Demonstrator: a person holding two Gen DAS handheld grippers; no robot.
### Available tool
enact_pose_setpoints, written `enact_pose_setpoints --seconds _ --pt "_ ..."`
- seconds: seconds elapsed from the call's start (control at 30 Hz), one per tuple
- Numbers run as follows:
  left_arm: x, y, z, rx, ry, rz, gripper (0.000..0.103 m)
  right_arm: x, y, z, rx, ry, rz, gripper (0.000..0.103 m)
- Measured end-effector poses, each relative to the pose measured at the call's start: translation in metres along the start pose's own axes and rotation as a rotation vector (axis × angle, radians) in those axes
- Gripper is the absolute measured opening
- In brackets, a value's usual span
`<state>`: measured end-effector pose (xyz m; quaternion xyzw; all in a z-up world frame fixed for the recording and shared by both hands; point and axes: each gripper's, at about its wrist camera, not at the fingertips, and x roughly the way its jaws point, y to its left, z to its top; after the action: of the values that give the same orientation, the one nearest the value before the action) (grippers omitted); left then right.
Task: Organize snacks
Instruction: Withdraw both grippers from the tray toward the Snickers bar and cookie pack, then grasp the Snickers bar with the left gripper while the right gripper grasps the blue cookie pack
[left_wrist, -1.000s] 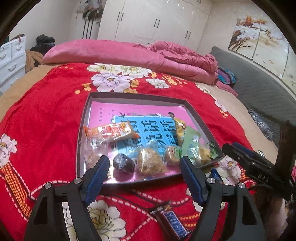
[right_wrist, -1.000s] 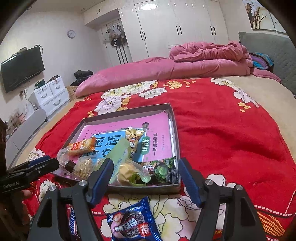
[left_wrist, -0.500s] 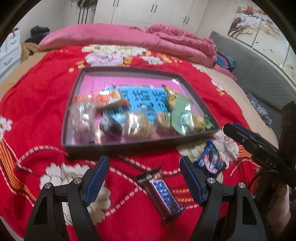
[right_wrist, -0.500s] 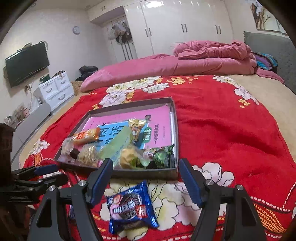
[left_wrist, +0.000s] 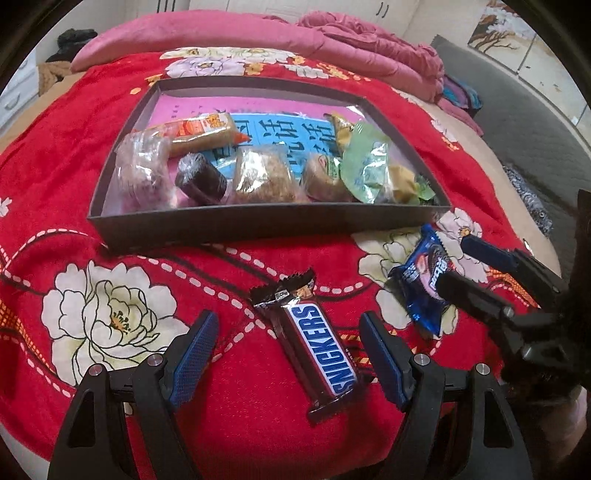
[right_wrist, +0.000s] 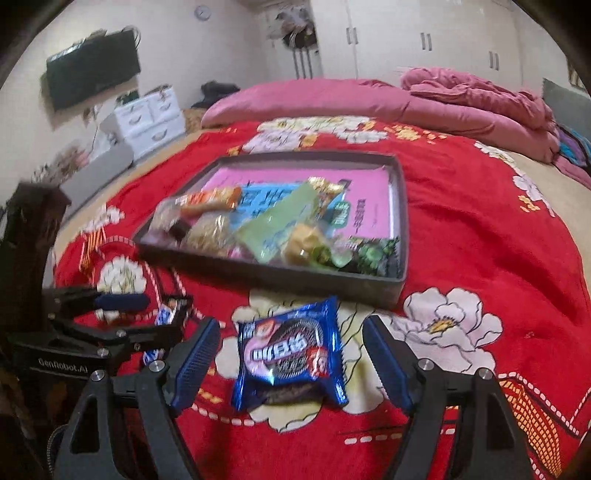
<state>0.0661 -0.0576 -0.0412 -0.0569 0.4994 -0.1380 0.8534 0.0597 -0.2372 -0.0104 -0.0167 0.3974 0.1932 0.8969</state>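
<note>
Snickers bar (left_wrist: 320, 345) lies between the spread left gripper (left_wrist: 286, 360) — Oreo pack (right_wrist: 290, 350), seemingly untouched, inside the opening right gripper (right_wrist: 291, 363).

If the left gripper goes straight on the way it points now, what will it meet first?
Most likely the Snickers bar on the red bedspread: it lies between the open left gripper fingers, untouched. Depth is unclear.

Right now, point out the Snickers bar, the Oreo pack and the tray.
Snickers bar (left_wrist: 320, 345), left wrist view, blue logo panel.
Oreo pack (right_wrist: 290, 350), right wrist view, wrapper middle.
Tray (left_wrist: 258, 221), left wrist view, near wall.
</note>
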Motion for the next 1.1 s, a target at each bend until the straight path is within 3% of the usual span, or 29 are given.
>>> enact_pose_setpoints --seconds 0.3,0.43,0.57,0.6,0.67,0.77,0.83,1.1 --pt "0.007 -0.011 -0.004 0.074 0.008 0.069 0.079 0.021 0.009 -0.010 -0.093 0.084 -0.072 0.079" --pt "0.007 -0.012 -0.005 0.083 0.009 0.061 0.065 0.030 0.010 -0.011 -0.107 0.103 -0.094 0.079" --pt "0.008 -0.017 -0.007 0.116 0.018 0.079 0.062 0.034 0.012 -0.012 -0.121 0.109 -0.101 0.079" --pt "0.008 -0.019 -0.008 0.126 0.019 0.085 0.061 0.034 0.012 -0.012 -0.120 0.109 -0.097 0.077" --pt "0.007 -0.023 -0.008 0.142 0.020 0.077 0.046 0.035 0.012 -0.013 -0.120 0.110 -0.087 0.072" --pt "0.005 -0.028 -0.009 0.171 0.010 0.098 0.039 0.031 0.015 -0.012 -0.124 0.097 -0.073 0.060" --pt "0.004 -0.025 -0.008 0.162 0.007 0.086 0.034 0.029 0.015 -0.010 -0.116 0.088 -0.067 0.058" --pt "-0.016 -0.013 0.001 0.091 -0.047 0.010 0.030 0.008 0.004 -0.002 -0.029 0.009 0.005 0.055"
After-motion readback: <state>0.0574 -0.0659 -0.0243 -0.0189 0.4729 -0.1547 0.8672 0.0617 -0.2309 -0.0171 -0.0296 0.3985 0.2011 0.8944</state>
